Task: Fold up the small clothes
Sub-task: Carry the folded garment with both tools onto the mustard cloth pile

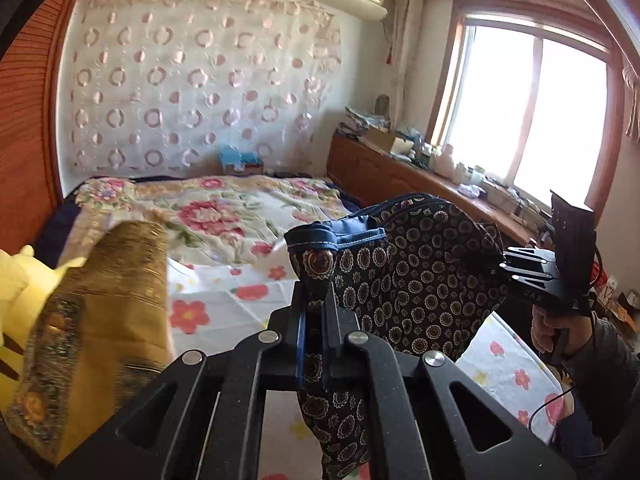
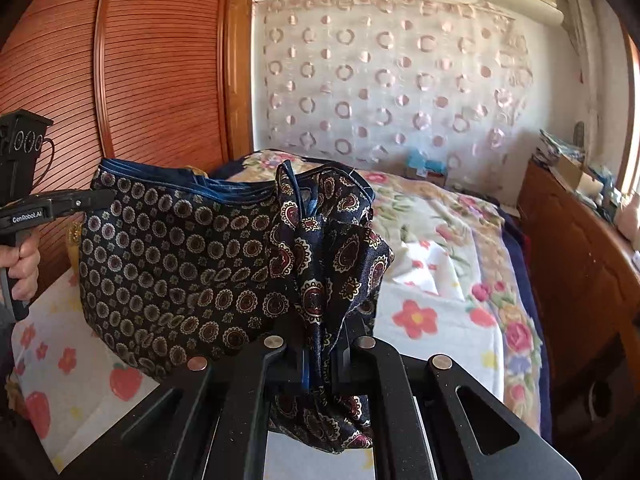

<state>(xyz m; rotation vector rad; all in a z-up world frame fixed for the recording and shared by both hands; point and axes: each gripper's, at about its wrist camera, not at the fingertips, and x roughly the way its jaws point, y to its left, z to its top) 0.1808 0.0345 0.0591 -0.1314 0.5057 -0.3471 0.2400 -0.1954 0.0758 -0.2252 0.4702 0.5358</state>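
- Both grippers, left gripper (image 1: 316,312) and right gripper (image 2: 324,344), pinch the patterned shorts (image 2: 180,256), held stretched above the bed.
- Floral sheet (image 2: 432,280) covers the bed (image 1: 224,216); wooden wardrobe (image 2: 120,80), window (image 1: 532,112) flank it.

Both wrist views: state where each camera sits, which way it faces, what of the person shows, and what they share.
Left wrist view: sits on the left hand-held gripper, facing across the bed toward the window; its jaws are shut on the patterned garment; the person's right hand shows.
Right wrist view: sits on the right hand-held gripper, facing the bed and wooden wardrobe; jaws shut on the garment; the left hand shows.
Shared: garment, bed, circle-patterned curtain, each other's gripper.
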